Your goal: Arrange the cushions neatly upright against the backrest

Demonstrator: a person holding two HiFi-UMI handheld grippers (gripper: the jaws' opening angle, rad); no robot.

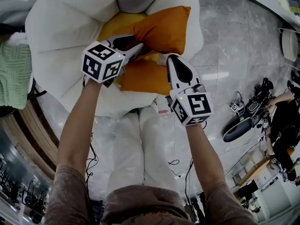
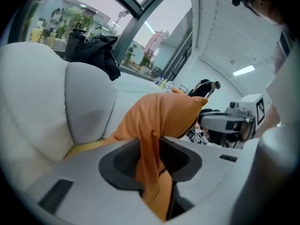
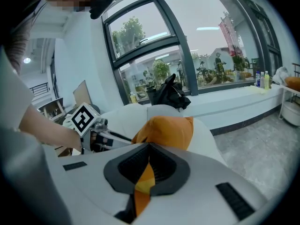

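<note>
Cloth of the orange cushion bunches where we clamp it with left hand-held gripper and right hand-held gripper, above puffy white sofa.

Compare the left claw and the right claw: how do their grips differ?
The left claw pinches fabric that is plain orange; the right claw pinches fabric showing orange and yellow. The left claw's fold is thick, the right claw's a thinner strip. In the head view the left claw bites the cushion at its lower left edge, the right claw further right, nearer the person. Both are shut on cushion fabric over the white sofa.
</note>
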